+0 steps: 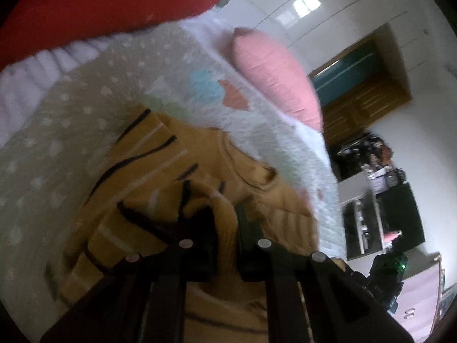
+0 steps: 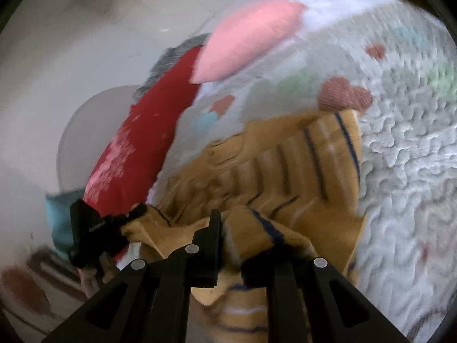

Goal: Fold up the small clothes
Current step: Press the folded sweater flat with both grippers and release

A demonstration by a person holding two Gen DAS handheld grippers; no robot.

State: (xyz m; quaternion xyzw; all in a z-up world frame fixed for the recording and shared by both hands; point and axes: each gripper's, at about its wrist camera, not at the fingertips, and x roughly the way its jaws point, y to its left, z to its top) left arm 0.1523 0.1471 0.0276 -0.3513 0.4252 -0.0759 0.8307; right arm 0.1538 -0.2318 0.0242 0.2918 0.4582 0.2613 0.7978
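Note:
A small mustard-yellow striped top (image 1: 171, 160) lies on the patterned bedspread (image 1: 71, 120). It has dark and white stripes. My left gripper (image 1: 225, 214) is shut on a bunched edge of the top, with fabric between its fingers. In the right wrist view the same top (image 2: 285, 165) spreads ahead, partly lifted off the bed. My right gripper (image 2: 231, 228) is shut on another edge of it. The left gripper (image 2: 97, 228) shows at the left of the right wrist view, holding the far corner. The right gripper (image 1: 388, 274) shows at the lower right of the left wrist view.
A pink pillow (image 1: 274, 71) and a red pillow (image 1: 100, 8) lie at the head of the bed. A wooden door (image 1: 362, 85) and cluttered shelves (image 1: 377, 200) stand beyond the bed's edge. The white textured bedspread (image 2: 400, 171) extends to the right.

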